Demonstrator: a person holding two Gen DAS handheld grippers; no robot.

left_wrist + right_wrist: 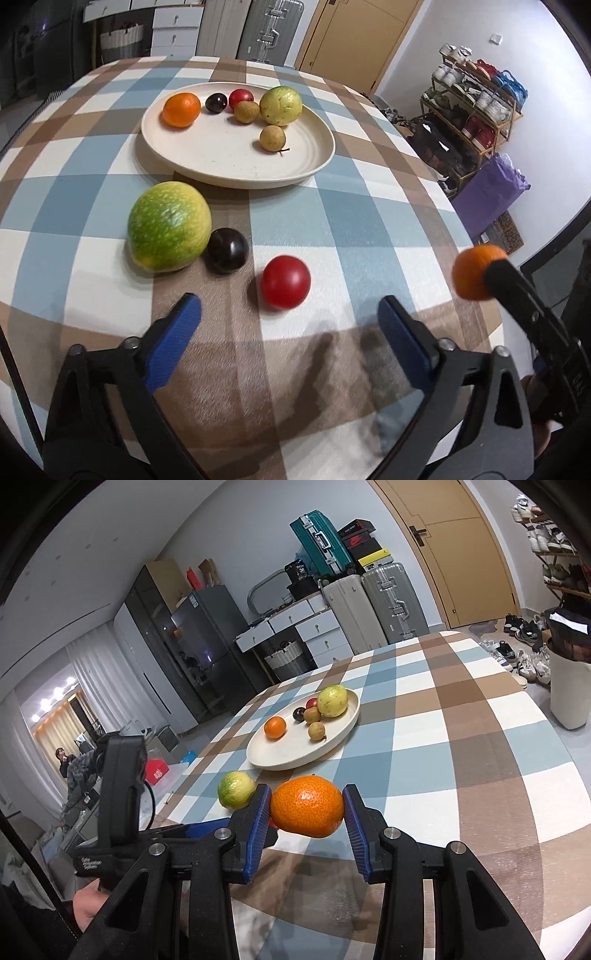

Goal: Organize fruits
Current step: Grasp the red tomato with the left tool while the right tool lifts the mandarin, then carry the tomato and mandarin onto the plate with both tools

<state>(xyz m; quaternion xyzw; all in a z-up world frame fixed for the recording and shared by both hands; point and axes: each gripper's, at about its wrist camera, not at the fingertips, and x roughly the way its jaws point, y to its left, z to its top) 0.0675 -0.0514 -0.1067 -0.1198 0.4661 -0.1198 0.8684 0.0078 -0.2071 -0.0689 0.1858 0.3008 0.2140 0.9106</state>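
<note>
Right gripper [307, 808] clamped on one orange [306, 805], held above the checked tablecloth [461, 738], lower centre of the right wrist view; same orange shows at the right edge of the left wrist view. Left gripper [290, 314] spread wide, nothing between its blue pads [173, 339], low in frame over the cloth. Plate [229, 166] in the upper centre holds six fruits: 1 orange [181, 109], 1 dark plum [216, 102], 1 red fruit [241, 98], 2 small tan fruits [246, 111], 1 yellow-green fruit [280, 105]. Loose on the cloth below the plate: 1 big green fruit [169, 226] touching 1 dark plum [226, 250], 1 red tomato [285, 281] just beside
</note>
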